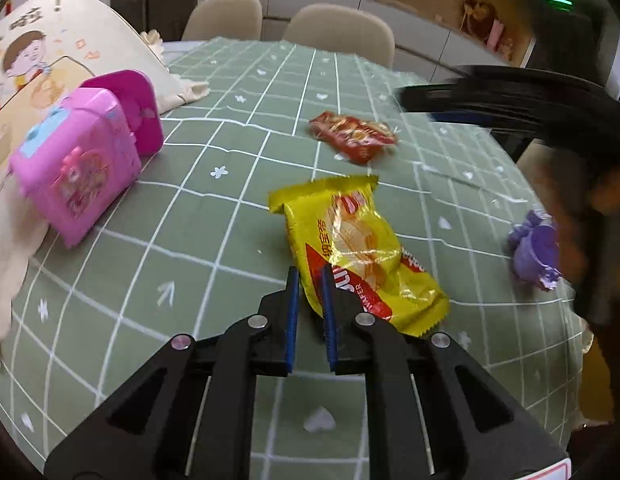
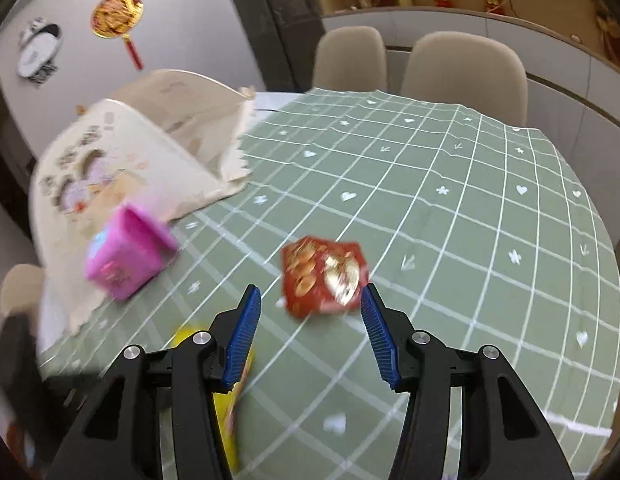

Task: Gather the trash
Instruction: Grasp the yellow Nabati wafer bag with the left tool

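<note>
1. Step in hand: pickup of the first piece of trash. The left gripper [image 1: 310,280] has its blue pads drawn in on the near corner of the yellow wafer wrapper [image 1: 357,248]; the wrapper edge sits between them and the grip appears made. No earlier picture is to hand, so only the present grip is recorded.
2. Location of that item: the yellow wafer wrapper lies on the green checked tablecloth [image 1: 190,208], near the table's front edge, its far end free and unsupported by the tool.
3. The right gripper [image 2: 310,304] stands with jaws wide apart and nothing between them. It faces the red snack wrapper [image 2: 323,276], which lies flat on the cloth just beyond the fingertips. Contact is not evident; the picture is blurred.
4. Other items noted: a pink toy box [image 1: 76,180] against a cream printed tote bag [image 1: 50,60] at the left, and a purple toy piece [image 1: 535,248] at the right. The bag is the likely receptacle, in my judgement; its opening is not clearly shown.
5. Next move, judged: lift the yellow wrapper clear without tearing the pinched corner, and bring the right jaws down astride the red wrapper before closing.
</note>
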Demonstrator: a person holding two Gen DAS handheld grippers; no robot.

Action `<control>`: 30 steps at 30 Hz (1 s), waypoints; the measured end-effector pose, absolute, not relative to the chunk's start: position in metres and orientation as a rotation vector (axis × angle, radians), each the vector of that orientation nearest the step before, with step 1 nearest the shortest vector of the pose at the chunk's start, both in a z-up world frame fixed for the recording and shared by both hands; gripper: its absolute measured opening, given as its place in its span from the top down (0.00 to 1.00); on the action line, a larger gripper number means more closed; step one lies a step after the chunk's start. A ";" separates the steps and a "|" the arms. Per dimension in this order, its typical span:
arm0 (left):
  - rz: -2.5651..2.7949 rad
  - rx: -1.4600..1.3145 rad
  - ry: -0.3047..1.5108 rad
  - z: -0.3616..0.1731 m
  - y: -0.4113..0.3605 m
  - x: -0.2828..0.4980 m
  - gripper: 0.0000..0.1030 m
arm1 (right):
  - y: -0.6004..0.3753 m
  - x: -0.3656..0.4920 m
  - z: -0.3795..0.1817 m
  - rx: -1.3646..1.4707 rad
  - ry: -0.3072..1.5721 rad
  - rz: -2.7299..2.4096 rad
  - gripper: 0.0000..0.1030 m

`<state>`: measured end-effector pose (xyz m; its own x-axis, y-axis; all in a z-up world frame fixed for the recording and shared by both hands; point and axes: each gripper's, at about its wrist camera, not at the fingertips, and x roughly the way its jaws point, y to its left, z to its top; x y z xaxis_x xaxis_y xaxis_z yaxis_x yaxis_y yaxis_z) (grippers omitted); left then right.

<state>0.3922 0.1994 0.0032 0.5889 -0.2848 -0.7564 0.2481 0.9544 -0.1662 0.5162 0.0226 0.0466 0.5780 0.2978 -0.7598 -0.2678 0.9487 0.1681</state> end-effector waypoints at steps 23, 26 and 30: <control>-0.331 -0.305 0.800 0.013 0.256 0.392 0.44 | 0.063 0.548 -0.001 -0.153 1.022 0.276 0.42; -0.326 -0.309 0.804 0.011 0.259 0.394 0.44 | 0.057 0.537 0.024 -0.084 0.898 0.323 0.42; -0.325 -0.334 0.820 0.007 0.264 0.396 0.44 | 0.043 0.542 0.035 0.033 0.900 0.304 0.42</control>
<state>0.3958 0.2640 0.0074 0.6391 -0.4054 -0.6536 0.1516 0.8995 -0.4098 0.5417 0.0430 0.0354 0.5821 0.2742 -0.7655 -0.2467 0.9566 0.1550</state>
